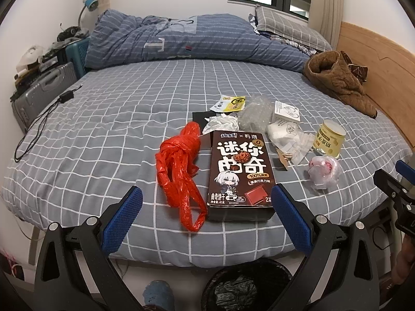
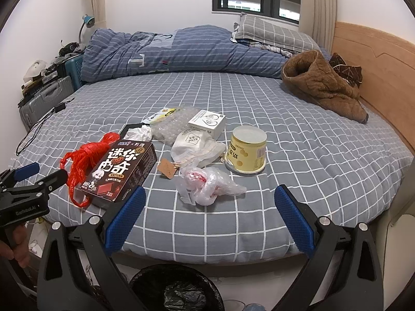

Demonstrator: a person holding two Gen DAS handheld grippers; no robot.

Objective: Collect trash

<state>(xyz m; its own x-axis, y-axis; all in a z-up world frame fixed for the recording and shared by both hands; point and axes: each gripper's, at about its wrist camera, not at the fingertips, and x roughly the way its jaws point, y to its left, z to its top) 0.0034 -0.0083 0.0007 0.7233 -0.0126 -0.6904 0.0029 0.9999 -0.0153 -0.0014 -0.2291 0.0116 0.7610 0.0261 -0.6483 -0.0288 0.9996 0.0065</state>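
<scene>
While hovering over the near edge of the bed (image 1: 109, 119), left gripper (image 1: 207, 199) spread wide with nothing between the blue pads (image 1: 122, 220). Just ahead of its fingertips: brown cookie box (image 1: 240, 173) lying flat, nearly touching the right-hand pad; red plastic bag (image 1: 179, 165) knotted and crumpled along the box's left side, touching it. Directly below, off the bed: trash bin (image 1: 246, 285) with a black liner.

Right gripper (image 2: 210, 202) likewise gaping, holding nothing. Straight in front, between the two pads: clear plastic bag (image 2: 207, 184) with red inside, crumpled on the sheet. Beyond it and slightly right: yellow tub (image 2: 246, 153), upright. Further ahead and left of centre: white mask pouch (image 2: 194, 146), small white box (image 2: 207, 125) behind that, bubble wrap (image 2: 171, 127), crumpled tissue (image 2: 140, 132) and a yellow-white wrapper (image 2: 162, 114). Tan tag (image 2: 168, 168) flat, just left of the clear bag. Far to the right: brown fleece garment (image 2: 324, 88) against the wooden headboard (image 2: 384, 77). Far ahead: blue striped duvet (image 2: 181, 51) bunched up.
</scene>
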